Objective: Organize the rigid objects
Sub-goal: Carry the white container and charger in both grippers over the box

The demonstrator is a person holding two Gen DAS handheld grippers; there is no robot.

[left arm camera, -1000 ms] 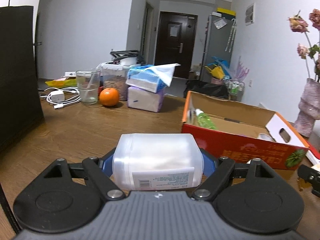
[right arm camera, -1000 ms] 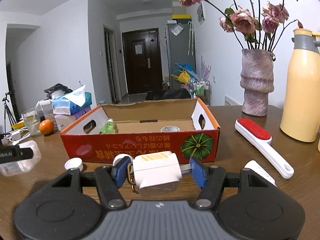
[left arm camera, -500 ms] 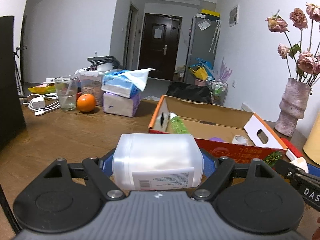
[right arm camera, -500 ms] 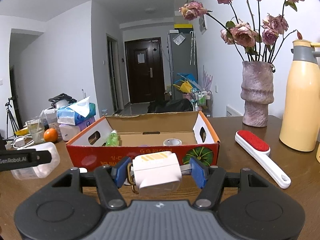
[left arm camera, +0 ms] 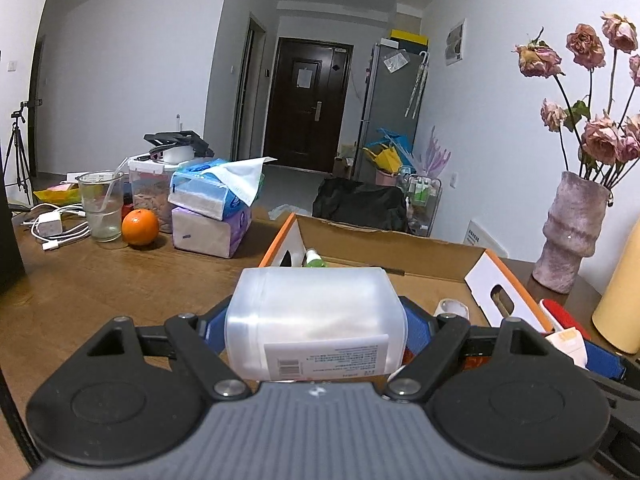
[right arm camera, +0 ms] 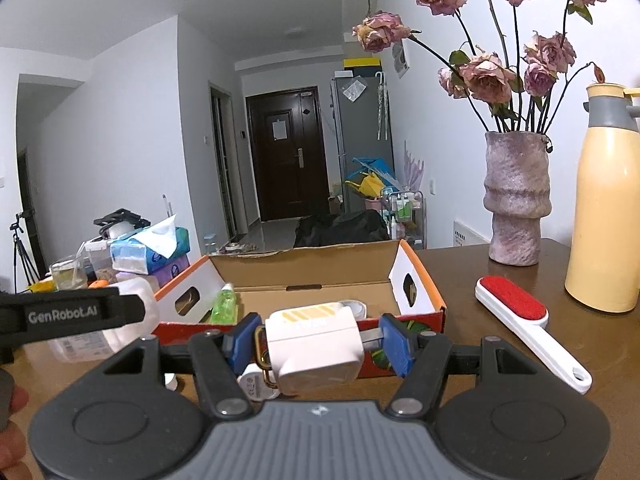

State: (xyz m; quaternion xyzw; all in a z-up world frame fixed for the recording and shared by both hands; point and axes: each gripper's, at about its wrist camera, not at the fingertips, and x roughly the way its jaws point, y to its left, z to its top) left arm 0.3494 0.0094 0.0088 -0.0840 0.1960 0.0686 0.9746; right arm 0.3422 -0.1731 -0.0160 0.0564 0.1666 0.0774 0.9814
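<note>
My left gripper (left arm camera: pixel 314 330) is shut on a translucent white plastic bottle (left arm camera: pixel 312 296) that lies sideways, label toward the camera. It hangs just in front of the near left corner of an open orange cardboard box (left arm camera: pixel 400 256). My right gripper (right arm camera: pixel 316 338) is shut on a white block with yellow stripes (right arm camera: pixel 316 360), with a gold ring on its left side. It is held before the front wall of the box (right arm camera: pixel 304 268). A green bottle (right arm camera: pixel 224 304) and a tape roll (left arm camera: pixel 452 308) lie inside the box. In the right wrist view the left gripper's black finger (right arm camera: pixel 72 314) shows at the left.
On the wooden table to the right are a red lint brush (right arm camera: pixel 516 312), a yellow flask (right arm camera: pixel 604 220) and a vase of dried roses (right arm camera: pixel 516 200). To the left are stacked tissue packs (left arm camera: pixel 212 208), an orange (left arm camera: pixel 140 227), a glass (left arm camera: pixel 102 208) and charger cables (left arm camera: pixel 52 228).
My left gripper has carried the bottle to the right and a little up, so the box now lies straight ahead. The right gripper has hardly moved and keeps its grip.
</note>
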